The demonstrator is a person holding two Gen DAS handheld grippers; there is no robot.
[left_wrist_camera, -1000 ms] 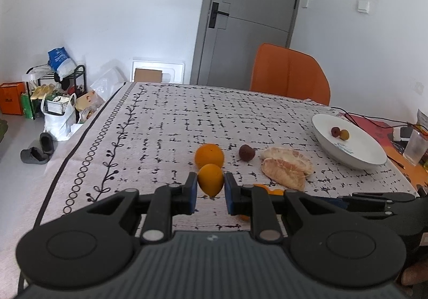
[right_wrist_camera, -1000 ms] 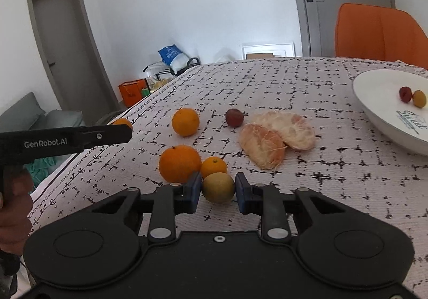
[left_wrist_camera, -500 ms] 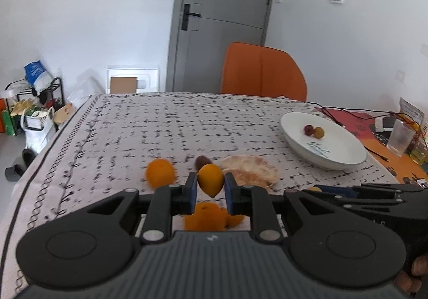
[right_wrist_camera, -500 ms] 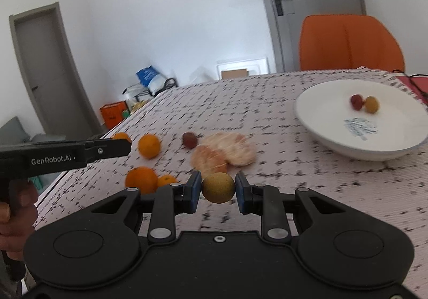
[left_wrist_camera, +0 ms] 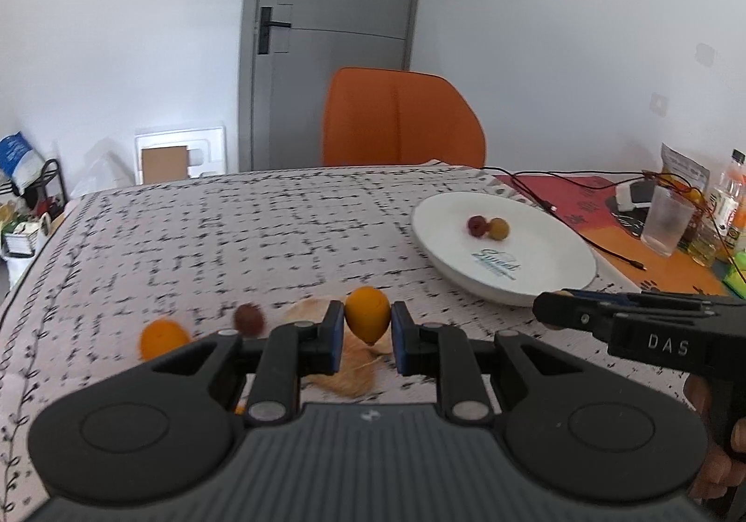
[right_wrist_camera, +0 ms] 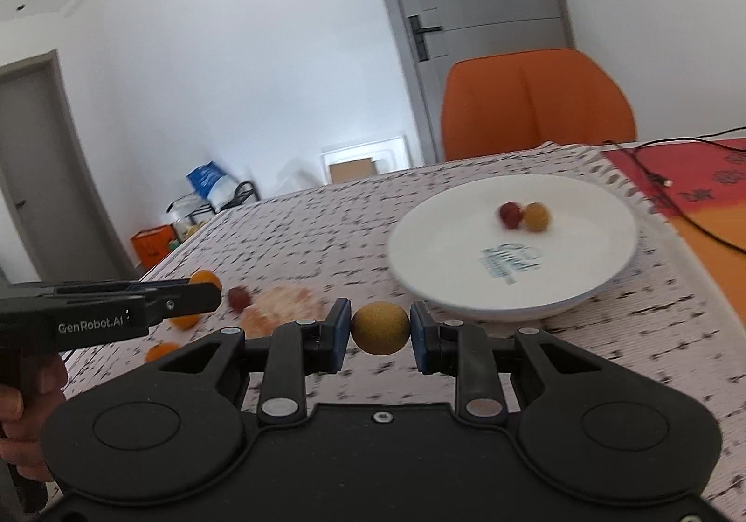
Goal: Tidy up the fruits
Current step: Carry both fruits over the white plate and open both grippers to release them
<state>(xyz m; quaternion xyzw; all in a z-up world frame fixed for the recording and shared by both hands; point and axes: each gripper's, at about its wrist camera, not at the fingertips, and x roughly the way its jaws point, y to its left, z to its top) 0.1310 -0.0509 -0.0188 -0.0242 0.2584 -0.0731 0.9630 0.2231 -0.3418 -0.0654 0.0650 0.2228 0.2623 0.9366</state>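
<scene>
My left gripper is shut on a small yellow-orange fruit, held above the table. My right gripper is shut on a round tan-yellow fruit, held in front of the white plate. The plate holds a red fruit and a yellow fruit. On the cloth lie an orange, a dark plum and peeled pomelo pieces. The right gripper also shows at the right of the left wrist view.
An orange chair stands at the table's far edge. A glass, bottles and cables crowd the right end. The patterned tablecloth covers the table. Another small orange lies near the left gripper in the right wrist view.
Both grippers have lifted and moved right toward the white plate with their fruits. The plate now looks larger and nearer in both views; the loose fruits have dropped behind to the left.
</scene>
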